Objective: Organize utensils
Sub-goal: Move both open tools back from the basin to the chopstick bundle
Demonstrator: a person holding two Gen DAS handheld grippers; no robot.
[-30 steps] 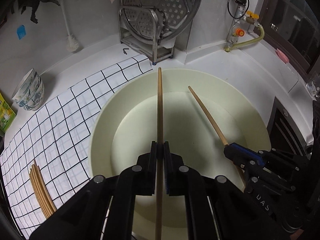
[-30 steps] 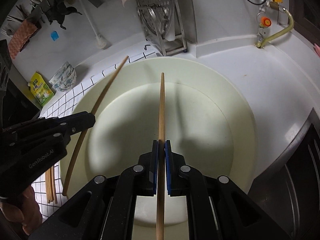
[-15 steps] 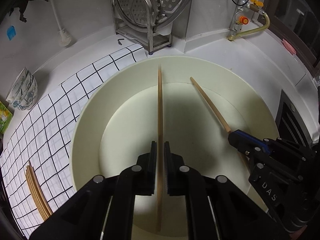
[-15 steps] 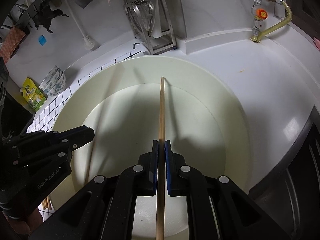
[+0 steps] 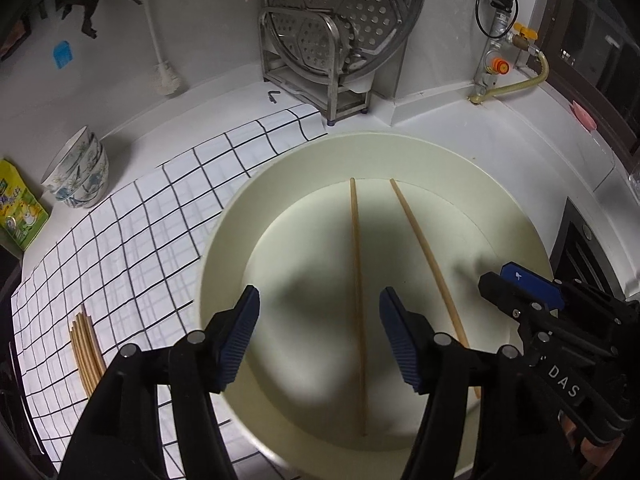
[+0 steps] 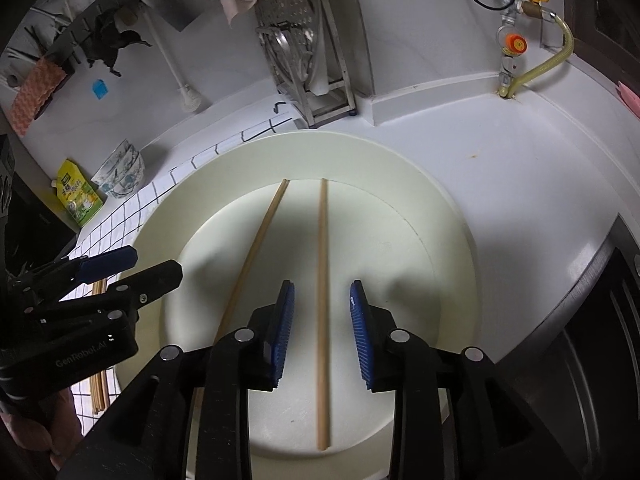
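On a white kitchen counter [image 5: 460, 136] with a checked mat [image 5: 132, 240], two wooden chopsticks [image 5: 357, 280] lay in a cream basin [image 5: 224, 232], long axes running away from both cameras. The left gripper [image 5: 319, 338] and right gripper [image 6: 322, 334] hovered with fingers spread, holding nothing. More chopsticks [image 5: 85, 350] lay on the mat, nearer the left gripper; their near ends were hidden behind it.

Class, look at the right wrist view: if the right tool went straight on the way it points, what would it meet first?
Most likely the chopstick lying in the cream basin, between the open right tool's fingers; depth is unclear, so it could meet the basin floor instead.
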